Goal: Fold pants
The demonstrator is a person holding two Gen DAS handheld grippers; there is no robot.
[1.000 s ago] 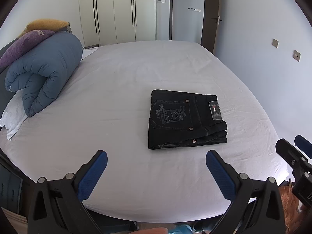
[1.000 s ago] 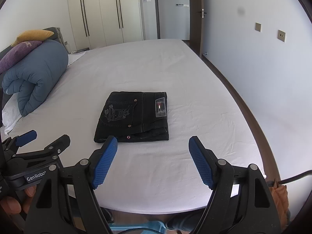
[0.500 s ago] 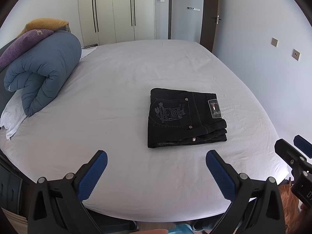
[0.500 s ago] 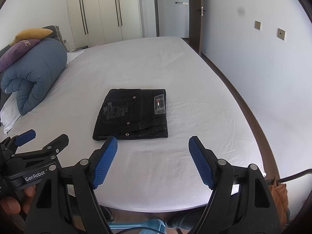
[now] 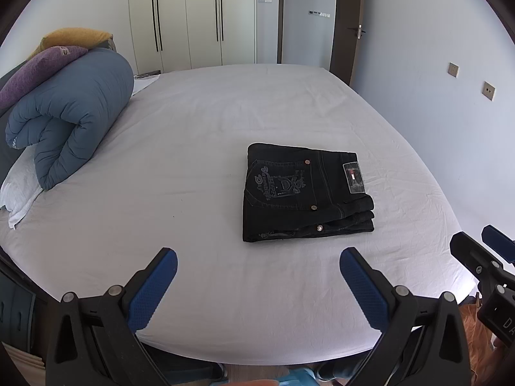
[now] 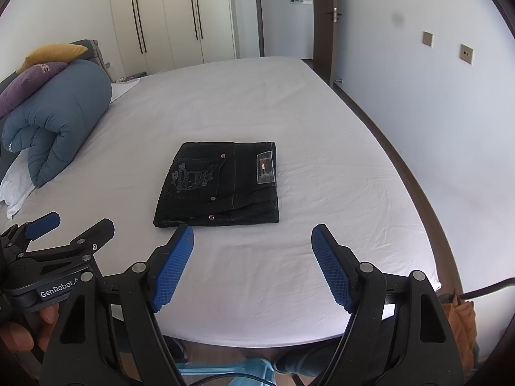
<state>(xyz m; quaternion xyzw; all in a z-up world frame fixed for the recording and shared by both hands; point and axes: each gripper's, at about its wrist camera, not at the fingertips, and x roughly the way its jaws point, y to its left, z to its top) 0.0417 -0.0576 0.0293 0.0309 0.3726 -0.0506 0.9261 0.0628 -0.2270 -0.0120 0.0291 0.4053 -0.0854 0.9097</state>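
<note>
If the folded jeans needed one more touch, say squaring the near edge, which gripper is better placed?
Right, probably. The right gripper sits open just short of the black jeans; the left gripper, also open, faces bare sheet to their left.

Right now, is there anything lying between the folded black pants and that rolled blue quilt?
No. In the left wrist view, only bare white bedsheet stretches between the pants and the quilt; the right wrist view shows the same.
</note>
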